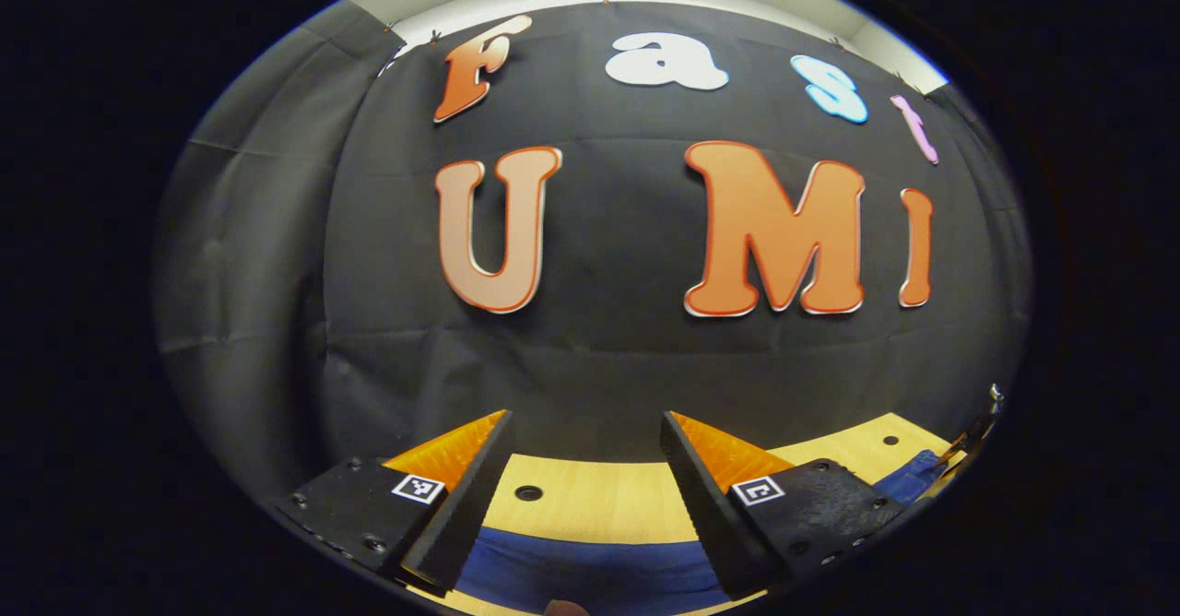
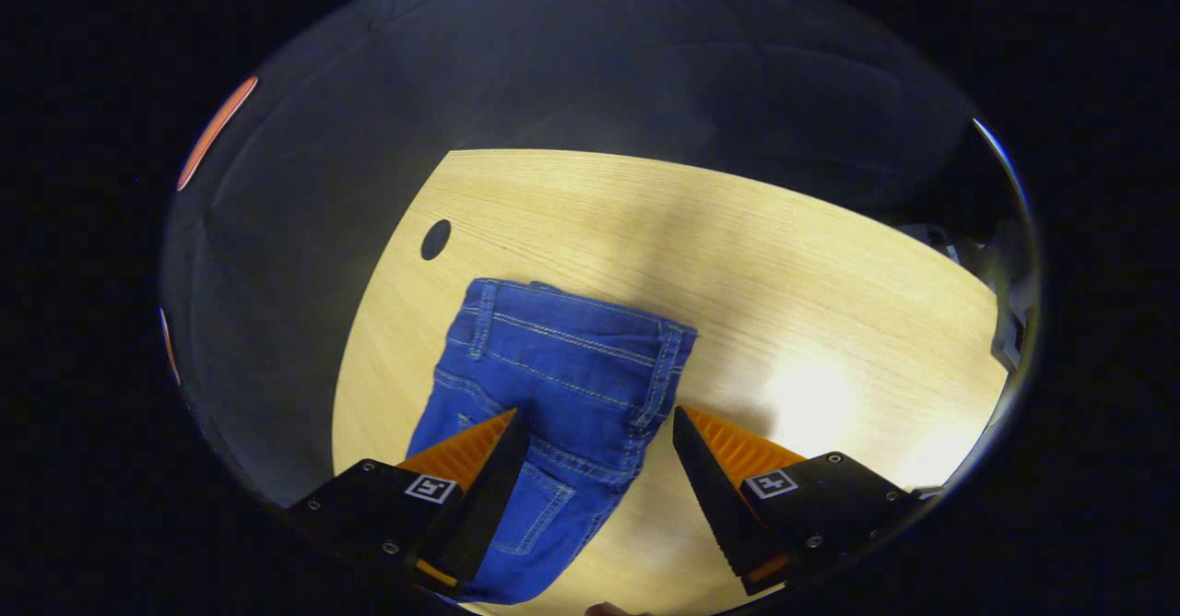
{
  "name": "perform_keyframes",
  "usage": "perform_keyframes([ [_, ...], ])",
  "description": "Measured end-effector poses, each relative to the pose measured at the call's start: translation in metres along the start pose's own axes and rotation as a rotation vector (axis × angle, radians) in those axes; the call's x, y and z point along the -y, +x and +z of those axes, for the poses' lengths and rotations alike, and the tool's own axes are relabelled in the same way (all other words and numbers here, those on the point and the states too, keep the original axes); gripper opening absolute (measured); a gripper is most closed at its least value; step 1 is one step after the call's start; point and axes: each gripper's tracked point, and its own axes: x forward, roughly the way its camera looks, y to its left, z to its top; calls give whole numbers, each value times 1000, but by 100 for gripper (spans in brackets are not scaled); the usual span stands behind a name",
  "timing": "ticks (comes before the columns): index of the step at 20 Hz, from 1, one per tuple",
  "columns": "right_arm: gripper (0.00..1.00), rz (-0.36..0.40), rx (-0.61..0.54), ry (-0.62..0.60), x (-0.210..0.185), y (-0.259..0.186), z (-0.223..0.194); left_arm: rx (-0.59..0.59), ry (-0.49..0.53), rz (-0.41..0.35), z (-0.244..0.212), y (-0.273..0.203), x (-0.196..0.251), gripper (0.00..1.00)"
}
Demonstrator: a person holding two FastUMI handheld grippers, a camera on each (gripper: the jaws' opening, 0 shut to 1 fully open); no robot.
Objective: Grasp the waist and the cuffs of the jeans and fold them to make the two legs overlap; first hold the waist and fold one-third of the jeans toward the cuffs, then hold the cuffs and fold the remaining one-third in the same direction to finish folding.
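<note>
- The table (image 2: 784, 256) carries everything: its pale wood is bare toward the right edge, which leaves you room to fold.
- The jeans (image 2: 562, 367) lie flat near the left edge, waist toward the far edge beside a cable hole (image 2: 435, 240), legs running back toward you. They look already doubled leg over leg, so I judge the waist fold comes next.
- Your right gripper (image 2: 599, 436) hangs above the seat of the jeans, fingers spread wide and gripping nothing, placed to drop onto the waist.
- Your left gripper (image 1: 585, 441) is likewise wide and empty, pointing level at the booth wall, with denim below it.
</note>
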Motion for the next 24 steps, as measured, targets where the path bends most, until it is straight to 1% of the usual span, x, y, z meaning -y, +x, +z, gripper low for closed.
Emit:
perform_keyframes([
  [1, 98, 2, 1, -7, 0, 5, 1, 2, 1, -9, -1, -5, 10, 97],
  [2, 98, -1, 11, -13, -1, 5, 3, 6, 6, -15, -2, -9, 17, 97],
  [3, 98, 7, 27, -14, -2, 6, 8, -3, 7, -25, -3, -14, 26, 95],
  [5, 98, -4, 50, -21, -1, 6, 11, -25, -4, -42, -9, -20, 40, 97],
  [8, 92, -7, 113, -150, 6, 4, 12, -61, -3, -53, -22, -29, 50, 97],
  [9, 74, 5, 136, -193, 4, 3, 15, -72, 6, -53, -26, -31, 51, 97],
  [10, 70, 33, 137, -212, 1, 4, 13, -81, 14, -49, -29, -33, 51, 97],
  [11, 57, 47, 151, -194, -2, 2, 16, -94, 19, -49, -31, -36, 51, 97],
  [12, 54, 64, 141, -167, -3, 2, 15, -104, 28, -37, -33, -39, 49, 97],
  [13, 35, 78, 135, -154, -4, 1, 15, -112, 35, -29, -33, -41, 47, 97],
  [14, 39, 94, 137, -149, -5, 2, 15, -114, 41, -18, -34, -43, 42, 97],
  [15, 29, 98, 125, -138, -9, 7, 17, -116, 40, -16, -33, -47, 41, 97],
  [18, 29, 164, 163, -143, -19, -19, 21, -125, 39, -23, -37, -49, 40, 97],
  [21, 28, 204, 212, -158, -27, -50, 27, -129, 34, -37, -38, -47, 38, 97],
  [24, 28, 268, 266, -212, -39, -92, 22, -123, 23, -61, -38, -45, 36, 97],
])
